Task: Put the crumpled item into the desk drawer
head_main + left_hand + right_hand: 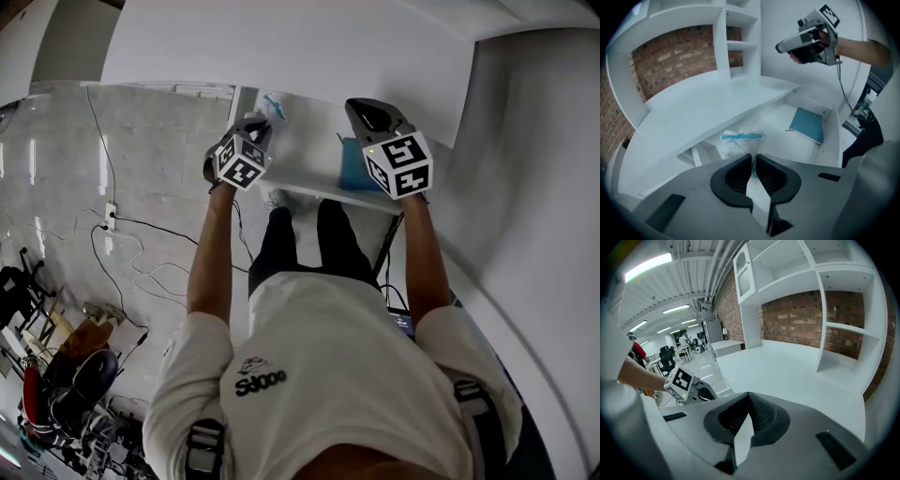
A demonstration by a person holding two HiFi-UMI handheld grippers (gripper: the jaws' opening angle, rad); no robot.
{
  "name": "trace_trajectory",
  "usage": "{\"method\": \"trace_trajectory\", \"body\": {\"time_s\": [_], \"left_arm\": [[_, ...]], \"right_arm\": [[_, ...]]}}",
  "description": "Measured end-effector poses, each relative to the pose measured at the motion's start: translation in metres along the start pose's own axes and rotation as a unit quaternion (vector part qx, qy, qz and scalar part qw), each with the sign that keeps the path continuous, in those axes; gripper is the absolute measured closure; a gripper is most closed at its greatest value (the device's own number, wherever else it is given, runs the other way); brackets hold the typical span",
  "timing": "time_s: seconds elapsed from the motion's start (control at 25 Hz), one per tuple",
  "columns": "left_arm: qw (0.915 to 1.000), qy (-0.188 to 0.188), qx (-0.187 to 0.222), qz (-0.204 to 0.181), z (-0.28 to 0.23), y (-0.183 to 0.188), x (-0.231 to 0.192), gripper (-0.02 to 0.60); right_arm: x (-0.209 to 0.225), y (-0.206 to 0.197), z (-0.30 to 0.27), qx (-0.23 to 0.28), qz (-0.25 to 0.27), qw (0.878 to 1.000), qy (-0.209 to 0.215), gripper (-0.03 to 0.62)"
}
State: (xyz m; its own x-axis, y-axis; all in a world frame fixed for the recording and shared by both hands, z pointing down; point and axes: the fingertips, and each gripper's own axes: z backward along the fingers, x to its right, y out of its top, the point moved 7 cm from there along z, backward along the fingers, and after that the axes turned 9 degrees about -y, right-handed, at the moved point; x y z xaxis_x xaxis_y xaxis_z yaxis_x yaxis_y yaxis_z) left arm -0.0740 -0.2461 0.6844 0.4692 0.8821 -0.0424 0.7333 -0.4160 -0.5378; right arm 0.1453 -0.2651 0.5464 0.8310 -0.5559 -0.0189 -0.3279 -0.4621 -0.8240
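The crumpled item (737, 141), a clear plastic wrapper with a blue toothbrush in it, lies at the left of the open white drawer (834, 137). My left gripper (753, 158) is just above it, shut on a thin edge of the wrapper. From the head view the wrapper (273, 105) shows at the tip of the left gripper (254, 122), inside the drawer (319, 192). My right gripper (356, 103) hovers over the drawer's right side, shut and empty. It also appears high up as the right gripper (782, 47), and its own view shows the right gripper (749, 397) above the desk top (787, 366).
A teal book (808, 125) lies in the drawer's right half. The white desk top (693, 112) overhangs the drawer's back. White shelves (843, 338) and a brick wall (675, 51) stand behind. Cables (122, 253) and chairs (80, 380) are on the floor at left.
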Motion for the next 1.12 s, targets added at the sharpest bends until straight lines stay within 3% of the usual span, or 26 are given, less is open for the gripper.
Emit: {"method": "trace_trajectory", "body": {"time_s": [0.16,0.36,0.64,0.84,1.12], "left_arm": [[0.9994,0.005,-0.032,0.005,-0.037,-0.001,-0.004,0.541],[0.9959,0.015,-0.045,0.077,-0.062,0.002,-0.024,0.541],[0.9937,0.038,-0.055,0.090,-0.100,0.012,-0.007,0.540],[0.9901,0.073,-0.051,0.108,-0.113,0.016,-0.014,0.537],[0.9806,0.117,-0.015,0.156,-0.119,0.024,-0.032,0.523]], "right_arm": [[0.016,-0.009,0.001,0.004,-0.007,1.000,0.003,0.589],[0.028,-0.017,-0.003,-0.001,-0.011,1.000,0.008,0.589],[0.040,-0.058,0.019,-0.003,-0.039,0.999,0.003,0.589],[0.048,-0.065,0.019,-0.010,-0.047,0.999,0.004,0.589],[0.055,-0.069,0.025,-0.018,-0.050,0.999,-0.004,0.589]]}}
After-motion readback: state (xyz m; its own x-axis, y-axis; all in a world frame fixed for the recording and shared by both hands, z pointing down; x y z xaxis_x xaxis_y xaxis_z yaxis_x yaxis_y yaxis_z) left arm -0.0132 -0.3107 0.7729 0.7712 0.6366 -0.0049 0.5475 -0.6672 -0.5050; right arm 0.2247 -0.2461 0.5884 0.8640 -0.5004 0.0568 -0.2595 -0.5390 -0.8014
